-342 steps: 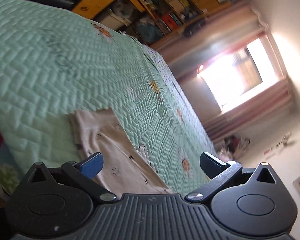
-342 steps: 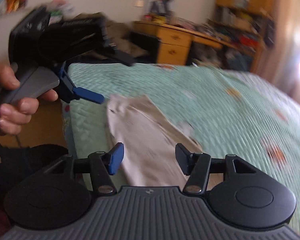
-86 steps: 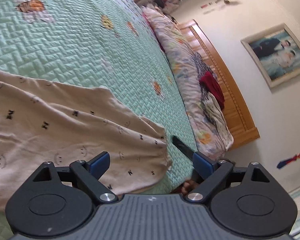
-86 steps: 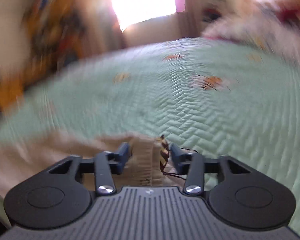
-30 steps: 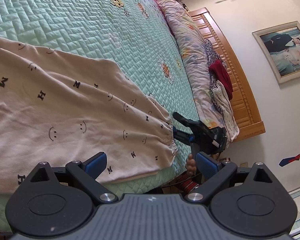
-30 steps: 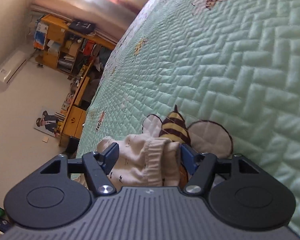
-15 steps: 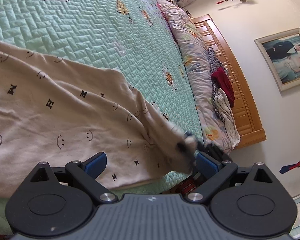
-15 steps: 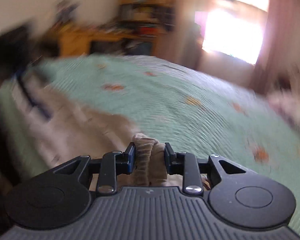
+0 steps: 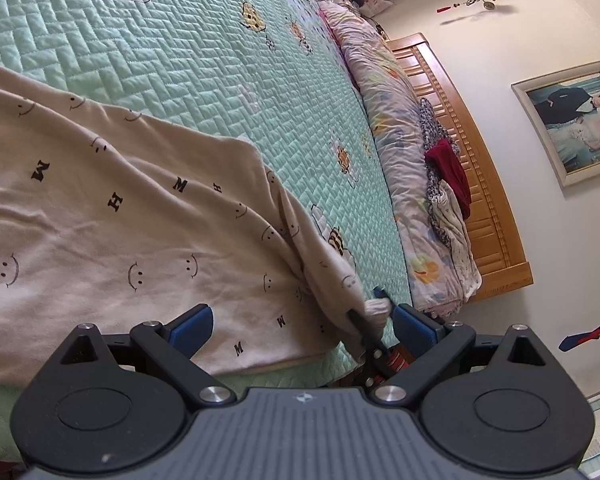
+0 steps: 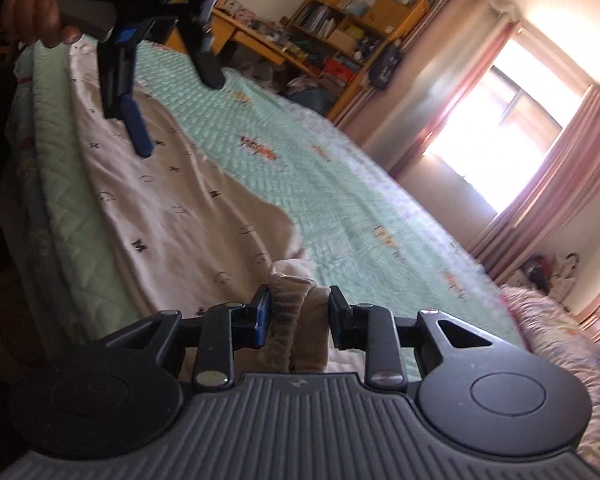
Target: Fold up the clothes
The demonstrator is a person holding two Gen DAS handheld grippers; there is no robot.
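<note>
A beige garment (image 9: 100, 240) printed with smileys and letters lies spread on the green quilted bed (image 9: 180, 60). My right gripper (image 10: 300, 316) is shut on its ribbed cuff (image 10: 290, 312), with the pads pressing the bunched fabric, and holds that end lifted off the quilt. In the left wrist view the right gripper (image 9: 374, 306) shows at the garment's raised corner by the bed edge. My left gripper (image 9: 302, 322) is open and empty above the garment's near edge. In the right wrist view the left gripper (image 10: 172, 98) hovers over the cloth (image 10: 172, 216) in a person's hand (image 10: 40, 12).
A rolled floral duvet (image 9: 400, 128) with clothes on it lies along the wooden headboard (image 9: 480, 184). A framed picture (image 9: 572, 120) hangs on the wall. Beyond the far side of the bed stand a cluttered shelf and desk (image 10: 340, 28) and a bright curtained window (image 10: 492, 152).
The right gripper closed on the cuff, rolled upright and lifted it, drawing that end up over the garment. The left gripper stayed in place, still open.
</note>
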